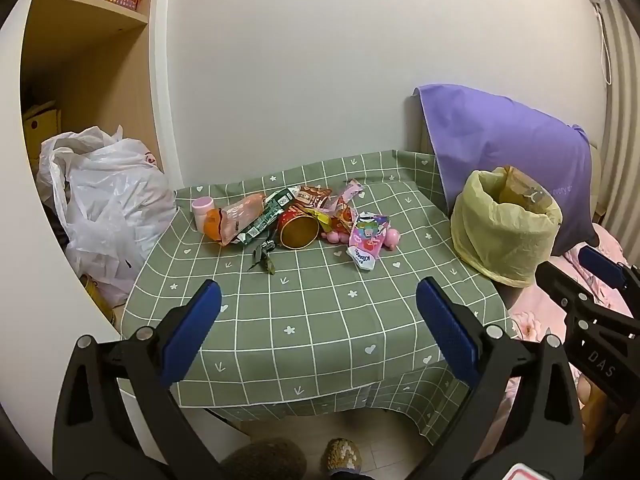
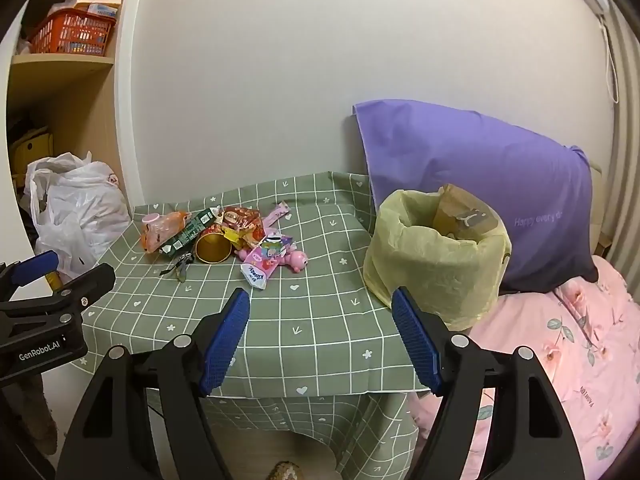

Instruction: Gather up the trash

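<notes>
A heap of trash lies at the back of the green checked table: snack wrappers, a gold-lined can, a tissue pack, a pink toy and a small pink cup. A bin lined with a yellow bag stands at the table's right edge. My left gripper hovers open over the table's front half, nothing between its fingers. My right gripper is open too, near the front right, just left of the bin.
A white plastic bag bulges left of the table, below shelves holding an orange basket. A purple pillow leans behind the bin. Pink floral bedding lies to the right. The tablecloth hangs over the front edge.
</notes>
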`<action>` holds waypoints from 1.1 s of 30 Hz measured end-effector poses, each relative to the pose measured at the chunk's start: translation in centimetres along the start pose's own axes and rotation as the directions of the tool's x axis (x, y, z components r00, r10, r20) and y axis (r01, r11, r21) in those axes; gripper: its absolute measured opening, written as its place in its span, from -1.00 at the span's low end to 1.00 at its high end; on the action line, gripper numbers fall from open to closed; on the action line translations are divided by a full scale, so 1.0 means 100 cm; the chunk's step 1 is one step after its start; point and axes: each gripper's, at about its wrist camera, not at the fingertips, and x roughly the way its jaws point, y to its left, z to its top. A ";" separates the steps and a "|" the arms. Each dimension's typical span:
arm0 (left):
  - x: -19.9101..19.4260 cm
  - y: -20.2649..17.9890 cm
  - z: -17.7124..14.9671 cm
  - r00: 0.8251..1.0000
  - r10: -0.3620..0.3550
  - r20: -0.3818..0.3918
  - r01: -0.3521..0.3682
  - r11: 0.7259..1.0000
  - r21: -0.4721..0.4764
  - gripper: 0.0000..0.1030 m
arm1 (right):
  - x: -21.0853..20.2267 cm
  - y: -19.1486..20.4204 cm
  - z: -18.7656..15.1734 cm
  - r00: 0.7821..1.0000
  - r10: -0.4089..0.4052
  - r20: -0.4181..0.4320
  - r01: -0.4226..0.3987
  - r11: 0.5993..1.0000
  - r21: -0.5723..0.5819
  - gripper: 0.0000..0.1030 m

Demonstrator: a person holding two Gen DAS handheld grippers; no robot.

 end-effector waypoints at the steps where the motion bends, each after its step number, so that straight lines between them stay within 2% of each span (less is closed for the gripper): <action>1: 0.000 0.000 0.001 1.000 -0.001 0.000 0.001 1.000 -0.001 0.81 | 0.000 0.000 0.000 1.000 -0.001 -0.001 0.001 1.000 0.000 0.35; 33: 0.004 -0.003 -0.003 1.000 -0.010 -0.003 0.010 1.000 -0.003 0.81 | 0.004 -0.004 -0.002 1.000 0.000 -0.014 0.000 1.000 0.003 0.35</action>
